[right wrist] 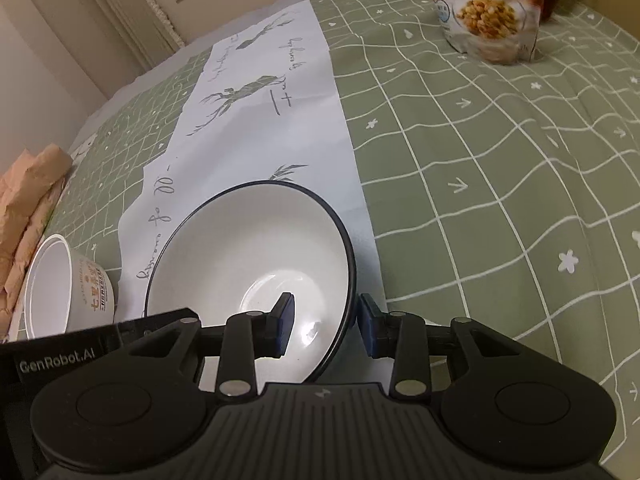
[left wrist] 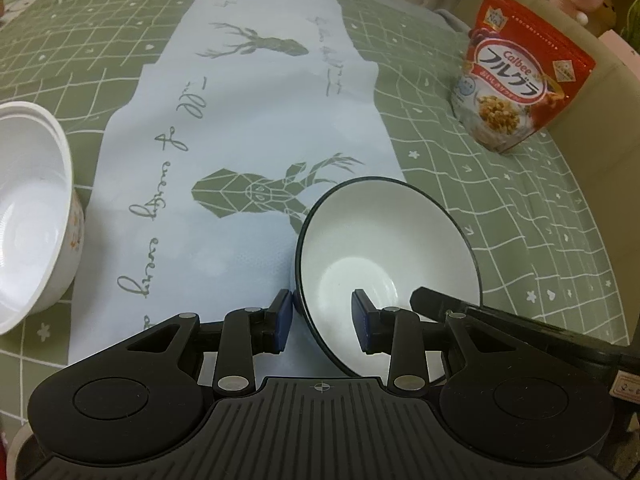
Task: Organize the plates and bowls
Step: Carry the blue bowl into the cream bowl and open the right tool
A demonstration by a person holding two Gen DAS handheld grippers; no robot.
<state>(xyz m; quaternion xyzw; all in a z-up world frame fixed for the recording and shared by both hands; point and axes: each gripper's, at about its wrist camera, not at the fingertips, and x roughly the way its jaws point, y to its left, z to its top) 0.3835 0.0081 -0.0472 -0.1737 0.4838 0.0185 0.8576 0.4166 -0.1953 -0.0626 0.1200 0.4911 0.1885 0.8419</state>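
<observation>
Nearest, left claw: blue pads set astride the left rim of the dark-rimmed bowl, one pad outside, one inside; a gap shows at the inner pad, so a firm grip cannot be told.
Right claw: pads astride the same bowl's right rim, narrow gap; whether it pinches cannot be told.
Dark-rimmed bowl: white inside, tilted, on the pale deer-print runner.
Left side: large white bowl with small orange motifs, well apart from the dark-rimmed bowl.
Table: covered by a green grid-pattern cloth.
Far right: red cereal bag, upright.
Far left, right-wrist view: crumpled brown paper.
</observation>
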